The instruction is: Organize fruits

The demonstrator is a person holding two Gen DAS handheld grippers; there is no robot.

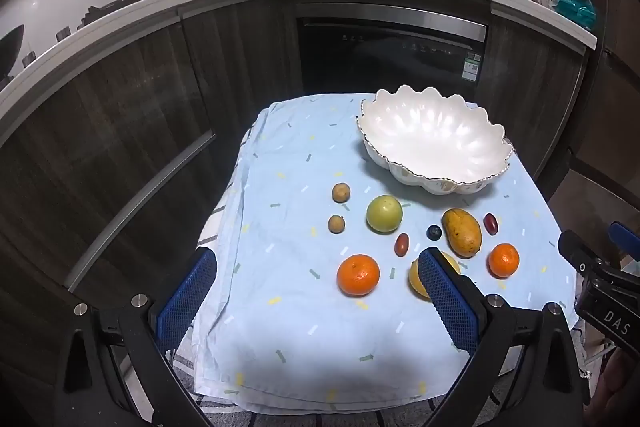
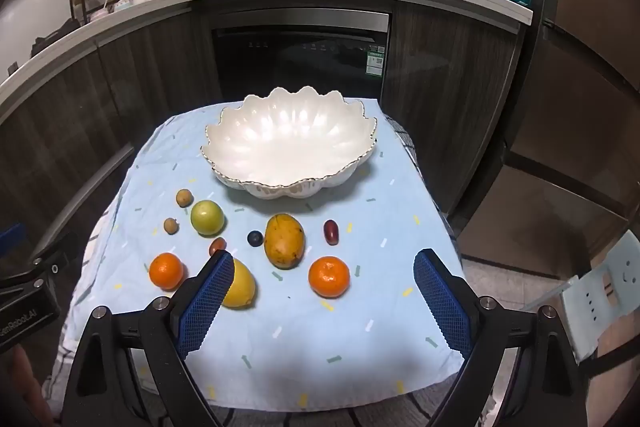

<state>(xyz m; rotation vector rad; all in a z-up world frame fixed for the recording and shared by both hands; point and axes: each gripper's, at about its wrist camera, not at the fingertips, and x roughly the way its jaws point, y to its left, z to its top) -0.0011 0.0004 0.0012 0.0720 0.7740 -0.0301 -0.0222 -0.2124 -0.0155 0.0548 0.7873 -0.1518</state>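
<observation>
White bowl [image 2: 290, 143] sits empty at upper centre, fruits loose on the cloth [image 2: 360, 307] below; both grippers, left [image 1: 320, 303] and right [image 2: 324, 301], hover with jaws released, and a careless nudge could roll the orange [image 2: 329, 276] off.

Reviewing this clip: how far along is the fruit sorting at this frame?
Nothing looks done: the white bowl holds no fruit. Nothing is in hand; the left hand-held gripper and right hand-held gripper hang open above the cloth. All is left: mango, green fruit, lemon, two oranges and the small fruits lie loose.
</observation>
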